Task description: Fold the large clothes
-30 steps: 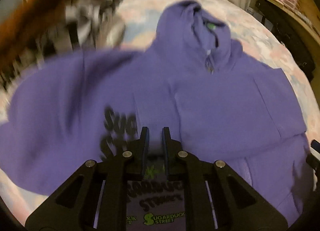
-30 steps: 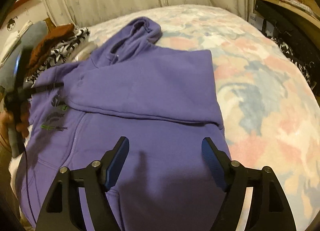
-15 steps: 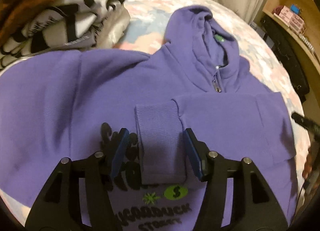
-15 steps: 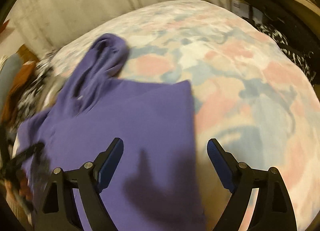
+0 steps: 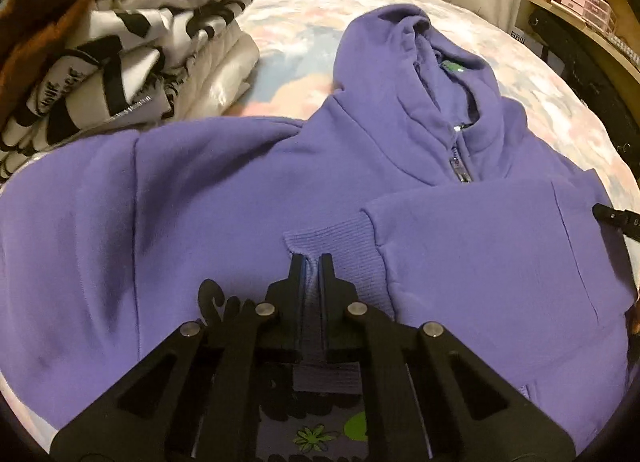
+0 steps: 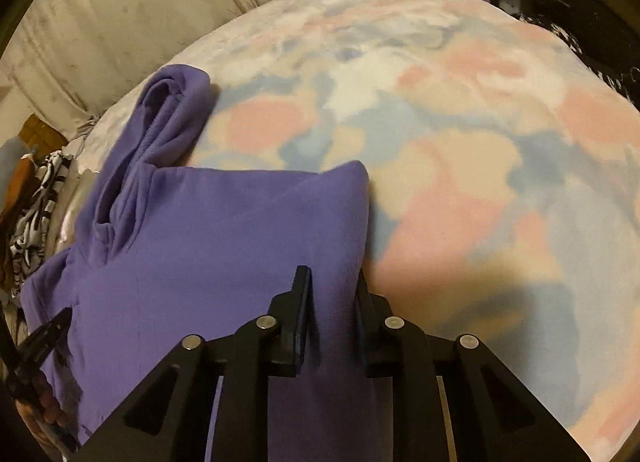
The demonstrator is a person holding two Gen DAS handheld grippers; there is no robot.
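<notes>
Bedspread [image 6: 460,150] half under hoodie [image 5: 200,190]

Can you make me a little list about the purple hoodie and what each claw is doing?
garment: purple fleece zip hoodie, lying front up
surface: pink, blue and cream blotched bedspread
sleeve: one folded across the chest, its ribbed cuff in the middle
left claw: just closed, pinching the ribbed cuff
right claw: just closed on the hoodie's folded side edge
nearby: stack of black-and-white patterned clothes
</notes>
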